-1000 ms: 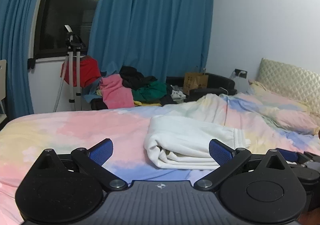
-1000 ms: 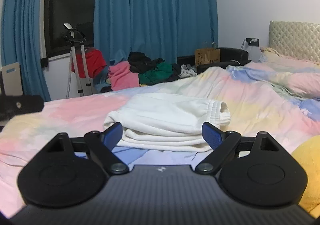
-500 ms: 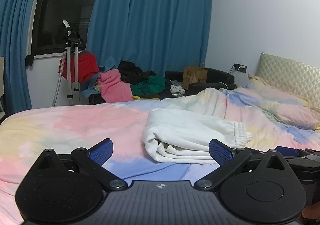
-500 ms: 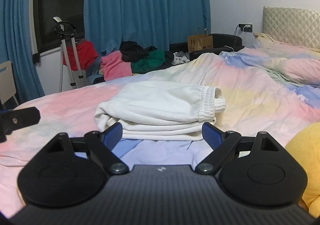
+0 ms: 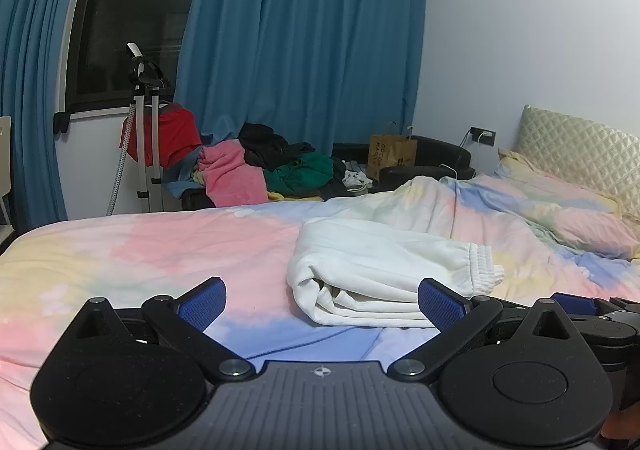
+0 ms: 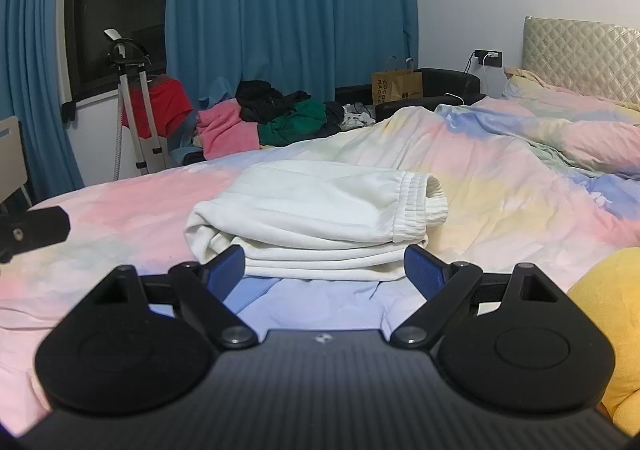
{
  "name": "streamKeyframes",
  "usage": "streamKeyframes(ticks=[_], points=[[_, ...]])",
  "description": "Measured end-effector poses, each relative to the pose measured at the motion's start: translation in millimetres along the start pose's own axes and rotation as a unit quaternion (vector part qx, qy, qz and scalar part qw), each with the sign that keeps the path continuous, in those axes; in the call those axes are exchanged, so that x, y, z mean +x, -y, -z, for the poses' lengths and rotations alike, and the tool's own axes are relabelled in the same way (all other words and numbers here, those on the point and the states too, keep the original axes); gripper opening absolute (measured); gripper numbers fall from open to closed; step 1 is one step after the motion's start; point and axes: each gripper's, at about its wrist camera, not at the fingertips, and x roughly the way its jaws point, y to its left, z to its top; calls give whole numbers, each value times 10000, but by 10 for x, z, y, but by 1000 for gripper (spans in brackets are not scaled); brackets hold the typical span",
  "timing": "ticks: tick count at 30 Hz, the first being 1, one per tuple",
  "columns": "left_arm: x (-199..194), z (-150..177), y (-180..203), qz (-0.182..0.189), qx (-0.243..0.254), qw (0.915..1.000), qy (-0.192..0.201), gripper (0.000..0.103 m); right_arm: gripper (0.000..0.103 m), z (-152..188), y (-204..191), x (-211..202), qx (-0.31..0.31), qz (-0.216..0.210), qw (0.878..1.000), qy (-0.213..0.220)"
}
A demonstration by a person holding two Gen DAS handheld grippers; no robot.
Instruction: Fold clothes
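Lying folded into a thick stack on the pastel tie-dye bedspread (image 5: 168, 250), the white fleece sweatpants (image 6: 316, 210) sit near the bed's middle, elastic cuff end turned to the right and layered fold edges facing the cameras. Both tools are released and hold nothing: the left gripper (image 5: 320, 306) hovers with its blue-padded fingers spread wide, the garment ahead and to its right, while the right gripper (image 6: 324, 270) faces the stack squarely, fingers spread just short of the near edge, not touching it. Far behind the bed, a brown paper shopping bag (image 6: 397, 87) stands upright on a black sofa (image 6: 444, 90); what it holds cannot be seen. Left of it a heap of pink, black and green clothes (image 6: 268, 118) is piled loosely, beside a silver tripod stand (image 6: 134, 106) before blue curtains (image 5: 304, 50)
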Motion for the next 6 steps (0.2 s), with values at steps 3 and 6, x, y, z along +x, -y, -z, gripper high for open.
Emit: streamKeyframes(ticks=[3, 6], points=[[-7, -3, -2, -17, 6, 10000, 5, 103, 88, -4, 1, 0, -10, 14, 10000, -2], [-21, 1, -11, -13, -6, 10000, 4, 103, 88, -14, 2, 15, -17, 22, 10000, -20]])
